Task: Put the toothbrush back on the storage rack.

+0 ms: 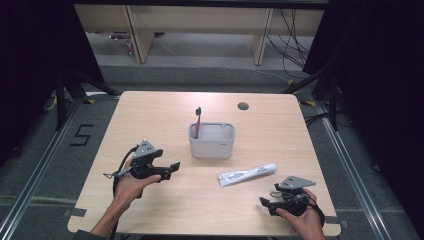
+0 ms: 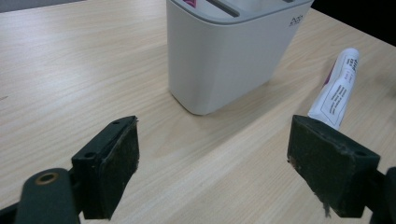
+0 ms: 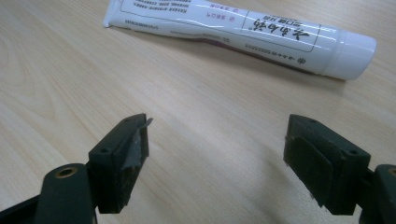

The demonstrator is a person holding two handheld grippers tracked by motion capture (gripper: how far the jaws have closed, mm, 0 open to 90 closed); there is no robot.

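A white toothpaste tube point(image 1: 247, 174) lies flat on the wooden table point(image 1: 150, 115), in front of and to the right of a pale grey holder point(image 1: 211, 140). A dark red toothbrush point(image 1: 198, 120) stands upright in the holder's left slot. My left gripper point(image 1: 170, 170) hovers open left of the holder, jaws wide apart, pointing at the holder point(image 2: 229, 51) with the tube point(image 2: 338, 88) beyond. My right gripper point(image 1: 265, 204) is open near the front right edge. Its jaws face the tube point(image 3: 243, 32), which lies a short way ahead, and nothing is between them.
A round cable hole point(image 1: 243, 106) sits in the table's far right part. Beyond the far edge stand wooden furniture legs point(image 1: 137, 35) and loose cables point(image 1: 292, 45) on the floor. Black curtains flank both sides.
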